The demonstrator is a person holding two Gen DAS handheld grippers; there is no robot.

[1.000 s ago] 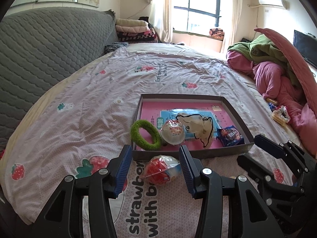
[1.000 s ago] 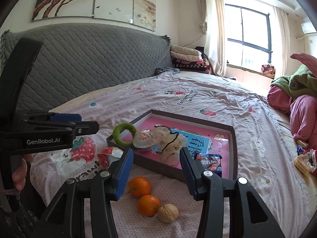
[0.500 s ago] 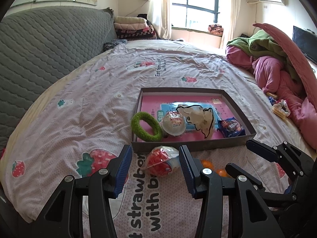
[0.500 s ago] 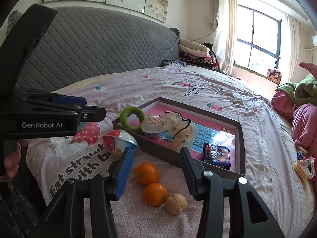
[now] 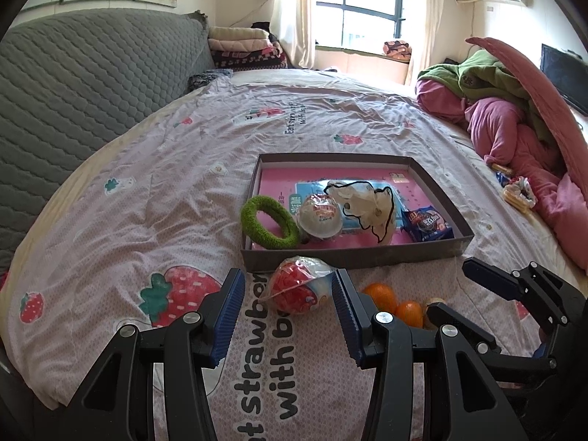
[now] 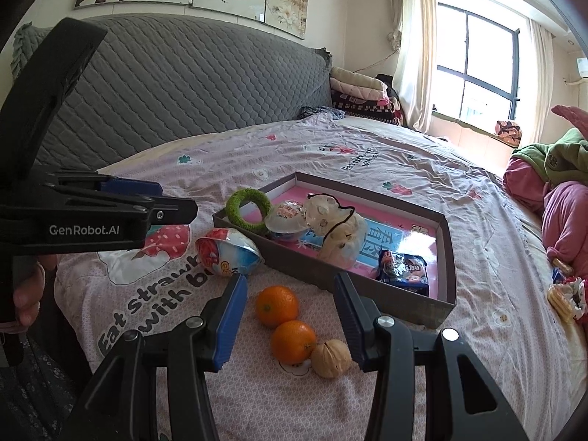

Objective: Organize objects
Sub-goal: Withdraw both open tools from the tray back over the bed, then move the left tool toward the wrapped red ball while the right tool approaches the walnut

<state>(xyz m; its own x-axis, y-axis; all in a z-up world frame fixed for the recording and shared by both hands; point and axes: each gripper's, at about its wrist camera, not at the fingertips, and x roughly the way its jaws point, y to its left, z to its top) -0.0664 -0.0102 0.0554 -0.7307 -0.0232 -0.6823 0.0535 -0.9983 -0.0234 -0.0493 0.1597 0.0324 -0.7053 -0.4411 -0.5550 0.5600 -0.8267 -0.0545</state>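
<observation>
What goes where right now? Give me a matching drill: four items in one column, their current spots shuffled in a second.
Items
1. fuzzy green ring
2. red-and-white wrapped egg toy
3. tan walnut
4. dark blue snack packet

Spots
A. flat on the pink floor inside the grey cardboard tray
B. on the bedsheet, touching an orange
C. leaning over the tray's corner rim
D. on the bedsheet, outside the tray, between the left gripper fingers

Pairs: 1-C, 2-D, 3-B, 4-A

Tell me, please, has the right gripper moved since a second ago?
Yes. The right gripper has come nearer the bed, toward the oranges; the box sits higher and smaller-angled above its fingers than before.
</observation>
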